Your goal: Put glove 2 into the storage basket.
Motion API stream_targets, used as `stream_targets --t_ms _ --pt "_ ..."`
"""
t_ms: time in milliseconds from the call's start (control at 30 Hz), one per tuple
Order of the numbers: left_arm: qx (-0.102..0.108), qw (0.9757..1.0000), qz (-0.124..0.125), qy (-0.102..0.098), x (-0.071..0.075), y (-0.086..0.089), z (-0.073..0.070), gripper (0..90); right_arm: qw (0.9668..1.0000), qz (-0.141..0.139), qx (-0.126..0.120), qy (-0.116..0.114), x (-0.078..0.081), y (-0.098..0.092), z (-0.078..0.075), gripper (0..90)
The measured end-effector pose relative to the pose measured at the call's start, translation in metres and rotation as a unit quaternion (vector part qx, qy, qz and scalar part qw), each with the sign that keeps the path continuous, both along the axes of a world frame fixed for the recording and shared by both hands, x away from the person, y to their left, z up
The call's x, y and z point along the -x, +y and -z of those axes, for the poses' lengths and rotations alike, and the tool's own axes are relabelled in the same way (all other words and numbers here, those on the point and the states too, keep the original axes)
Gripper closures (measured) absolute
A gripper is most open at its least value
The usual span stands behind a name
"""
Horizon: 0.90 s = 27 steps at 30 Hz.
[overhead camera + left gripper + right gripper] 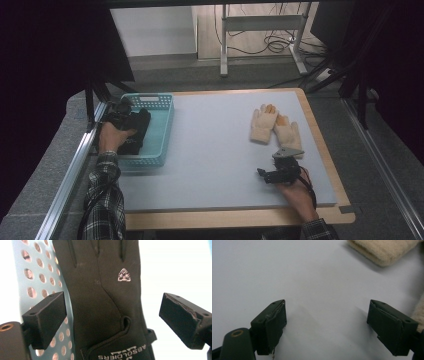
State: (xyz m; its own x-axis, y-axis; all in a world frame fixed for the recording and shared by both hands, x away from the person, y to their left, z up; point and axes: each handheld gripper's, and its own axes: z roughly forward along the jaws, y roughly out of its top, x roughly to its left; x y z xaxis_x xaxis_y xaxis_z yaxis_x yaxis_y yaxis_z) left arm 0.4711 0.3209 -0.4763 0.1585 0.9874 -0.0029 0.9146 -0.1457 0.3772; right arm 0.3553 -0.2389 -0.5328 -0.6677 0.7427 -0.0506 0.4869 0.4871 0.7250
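Clearly the two hands are busy on opposite sides of the surface. On the left, the left hand-held gripper hangs over the teal basket, and a black glove lies in or across that basket just beneath it. Seen from the left gripper view, the black glove runs straight away from the hand-held gripper, cuff nearest and fingers pointing off ahead, so its long axis lines up with the reach. Both jaws stand wide apart, one on each side of the glove's body, touching nothing that I can see. Whether the glove rests fully on the basket's perforated floor or partly over its rim, I cannot tell.

On the right, the right hand-held gripper sits low over bare surface near the near edge, its jaws also spread and empty. A pair of cream gloves lies just beyond it, fingers pointing to the far side, side by side and touching. In the right gripper view the cream gloves show at the far right, ahead and off to one side.

My guess is that the right hand is nearer the cream pair and would need to go forward and slightly right to reach a cuff.
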Motion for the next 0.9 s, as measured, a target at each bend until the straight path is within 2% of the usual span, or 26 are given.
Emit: stream_targets --t_ms 67,100,333,433,700,800,900 --pt "0.012 0.9998 0.004 -0.012 0.002 0.001 -0.004 6.3 1.0000 0.000 0.000 0.000 0.000 0.000 0.000 15.5" --pt "0.024 0.9994 0.006 -0.022 0.005 0.001 -0.007 5.9 1.0000 0.000 0.000 0.000 0.000 0.000 0.000 15.5" --pt "0.054 0.9964 0.030 -0.057 0.016 -0.008 -0.020 1.8 1.0000 0.000 0.000 0.000 0.000 0.000 0.000 15.5" --pt "0.060 0.9943 0.043 -0.077 0.022 -0.014 -0.026 0.8 1.0000 0.000 0.000 0.000 0.000 0.000 0.000 15.5" --pt "0.058 0.9895 0.081 -0.104 0.036 -0.030 -0.033 0.3 1.0000 0.000 0.000 0.000 0.000 0.000 0.000 15.5" --pt "0.061 0.9866 0.097 -0.116 0.043 -0.041 -0.035 0.3 1.0000 0.000 0.000 0.000 0.000 0.000 0.000 15.5" --pt "0.063 0.9824 0.121 -0.127 0.050 -0.054 -0.037 0.2 1.0000 0.000 0.000 0.000 0.000 0.000 0.000 15.5"
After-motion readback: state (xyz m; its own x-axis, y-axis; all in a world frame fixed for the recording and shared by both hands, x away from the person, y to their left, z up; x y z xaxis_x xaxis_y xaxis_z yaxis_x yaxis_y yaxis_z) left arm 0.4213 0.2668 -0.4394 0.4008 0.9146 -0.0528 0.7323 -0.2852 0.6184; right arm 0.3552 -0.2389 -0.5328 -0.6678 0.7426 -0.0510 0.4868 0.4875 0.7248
